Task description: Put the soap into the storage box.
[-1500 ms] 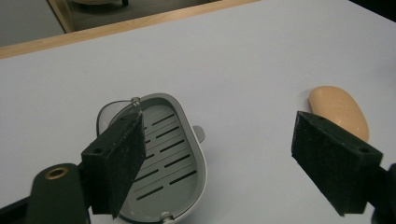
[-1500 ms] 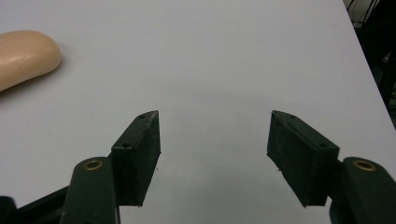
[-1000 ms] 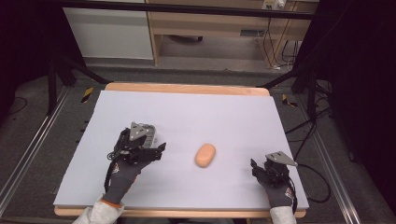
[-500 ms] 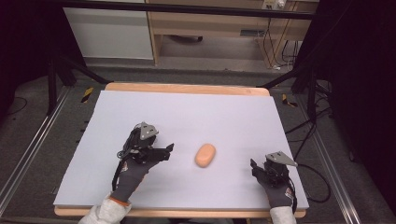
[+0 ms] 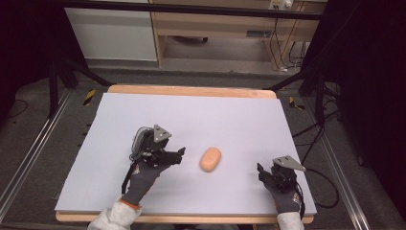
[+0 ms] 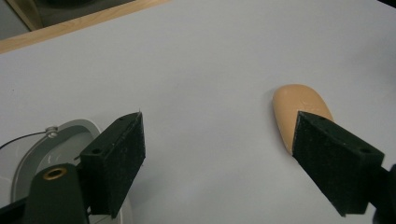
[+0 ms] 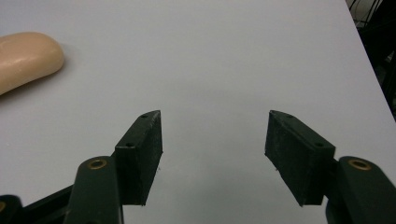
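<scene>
On the white table (image 5: 230,115), the left gripper (image 5: 178,155) sits left of centre, jaws spread wide and empty; the tan oval object (image 5: 210,159) lies just beside it — untouched. The right gripper (image 5: 262,171) rests near the right front edge, jaws likewise released — well apart from the object.

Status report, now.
Left tool open beside the bread roll, not touching. Right tool open, apart. Nothing in the way.

We note the peach oval object (image 6: 299,105) partly hidden behind a jaw in the left gripper view, cut off at the left edge (image 7: 25,58) in the right gripper view.
</scene>
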The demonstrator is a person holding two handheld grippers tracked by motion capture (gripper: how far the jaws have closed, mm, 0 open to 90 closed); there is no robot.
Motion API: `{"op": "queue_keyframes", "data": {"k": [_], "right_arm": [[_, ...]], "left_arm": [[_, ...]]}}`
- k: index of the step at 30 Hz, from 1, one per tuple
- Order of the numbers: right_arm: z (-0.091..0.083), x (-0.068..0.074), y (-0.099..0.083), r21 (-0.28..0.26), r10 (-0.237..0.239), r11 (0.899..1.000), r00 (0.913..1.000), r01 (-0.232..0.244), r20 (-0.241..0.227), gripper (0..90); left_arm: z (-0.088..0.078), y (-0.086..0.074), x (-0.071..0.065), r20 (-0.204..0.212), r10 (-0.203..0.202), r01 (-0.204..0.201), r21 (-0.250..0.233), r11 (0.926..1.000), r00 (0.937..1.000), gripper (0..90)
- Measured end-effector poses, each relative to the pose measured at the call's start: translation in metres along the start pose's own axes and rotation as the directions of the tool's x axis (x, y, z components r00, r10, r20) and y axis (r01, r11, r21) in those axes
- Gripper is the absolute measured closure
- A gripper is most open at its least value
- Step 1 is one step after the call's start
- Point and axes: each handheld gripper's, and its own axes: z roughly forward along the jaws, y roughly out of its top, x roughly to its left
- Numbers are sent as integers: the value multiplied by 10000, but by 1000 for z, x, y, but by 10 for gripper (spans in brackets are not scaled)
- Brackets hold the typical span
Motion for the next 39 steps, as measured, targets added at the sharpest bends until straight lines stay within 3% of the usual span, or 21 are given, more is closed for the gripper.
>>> {"op": "queue_keyframes", "data": {"k": [39], "right_arm": [[1, 1, 1, 2, -86, 10000, 9998, 86, -184, 366]], "left_arm": [[37, 15, -38, 387, 445, -464, 498, 9977, 9983, 167]]}}
